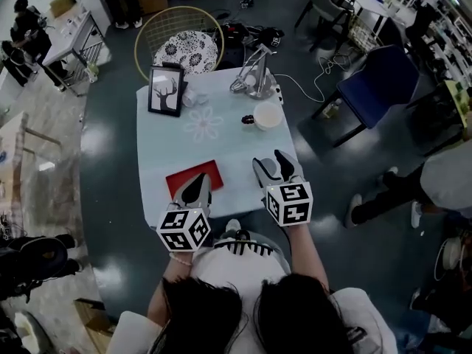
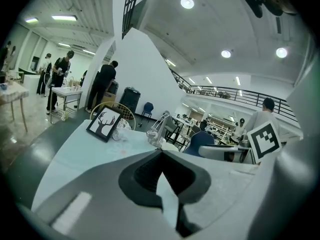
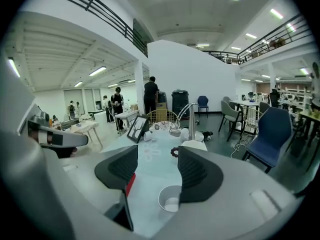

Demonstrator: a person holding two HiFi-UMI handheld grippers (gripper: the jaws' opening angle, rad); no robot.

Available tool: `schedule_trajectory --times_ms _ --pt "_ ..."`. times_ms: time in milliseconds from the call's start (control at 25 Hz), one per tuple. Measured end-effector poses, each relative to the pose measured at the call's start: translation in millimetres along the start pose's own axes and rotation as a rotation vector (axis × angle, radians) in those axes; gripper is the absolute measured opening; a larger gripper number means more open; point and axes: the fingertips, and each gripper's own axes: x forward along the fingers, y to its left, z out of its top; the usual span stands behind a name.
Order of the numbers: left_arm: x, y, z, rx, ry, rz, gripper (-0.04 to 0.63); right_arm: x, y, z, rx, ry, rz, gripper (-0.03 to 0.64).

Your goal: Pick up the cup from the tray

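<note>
A small white cup (image 3: 169,200) stands upright on the pale table, just under my right gripper's right-hand finger (image 3: 199,173) and partly hidden by it. It sits on the table top to the right of the red tray (image 1: 183,177), not on it. The head view does not show the cup, which is covered by the right gripper (image 1: 269,161). That gripper (image 3: 157,156) is open and holds nothing. My left gripper (image 1: 200,179) hovers over the tray's right part, with its jaws shut and empty (image 2: 160,153).
Further back on the table (image 1: 221,142) are a white bowl (image 1: 267,114) with a dark ring beside it, a metal stand (image 1: 254,72), a framed deer picture (image 1: 166,89) and a small glass (image 1: 193,98). A wire chair (image 1: 188,46) stands behind, a blue chair (image 1: 380,83) to the right.
</note>
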Motion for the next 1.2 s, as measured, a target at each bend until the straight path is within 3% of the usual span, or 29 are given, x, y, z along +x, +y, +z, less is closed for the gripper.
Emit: schedule_trajectory --times_ms 280,480,1200 --pt "-10 -5 -4 0.007 -0.002 -0.029 0.0 -25 -2 -11 -0.004 0.012 -0.058 0.208" --pt "-26 -7 -6 0.025 -0.011 -0.048 0.0 -43 1 -18 0.027 -0.008 -0.125 0.023" --pt "-99 20 -17 0.082 0.004 -0.039 0.0 -82 67 -33 0.002 0.007 -0.17 0.021"
